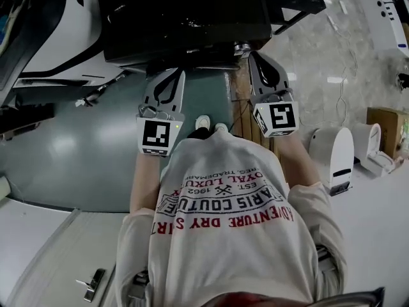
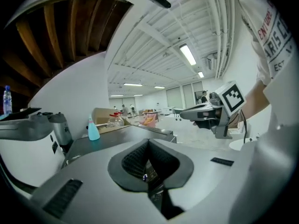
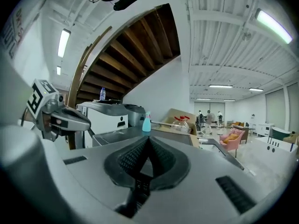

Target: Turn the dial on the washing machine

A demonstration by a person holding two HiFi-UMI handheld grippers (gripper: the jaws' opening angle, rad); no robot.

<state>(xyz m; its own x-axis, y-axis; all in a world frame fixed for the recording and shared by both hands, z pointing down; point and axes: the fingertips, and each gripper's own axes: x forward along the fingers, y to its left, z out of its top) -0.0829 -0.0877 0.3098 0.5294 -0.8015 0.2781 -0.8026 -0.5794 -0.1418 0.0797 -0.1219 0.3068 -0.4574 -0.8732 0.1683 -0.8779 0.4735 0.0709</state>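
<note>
L gripper [image 2: 148, 141], R gripper [image 3: 148, 139], both w/ jaws pressed together on nothing, hover by dark appliance [image 1: 192, 18]; best open R wide, square up before pinching dial

Long ceiling lights [image 2: 188, 54] give bright, even, white light with few hard shadows. In the head view the grey-green floor [image 1: 70, 152] carries soft pale reflections, while the black top of what may be the washing machine [image 1: 185, 18] is so dark that its detail is lost. Both gripper views are strongly fisheye, with black corners and bowed walls and beams. The wooden stair underside [image 3: 135, 45] sits in brown shadow. Close to the lens the grey shells of the left gripper [image 2: 148, 143] and right gripper [image 3: 148, 140] look soft, and the hollows behind their fingers [image 3: 134, 155] are dim; the far room is small and hazy
</note>
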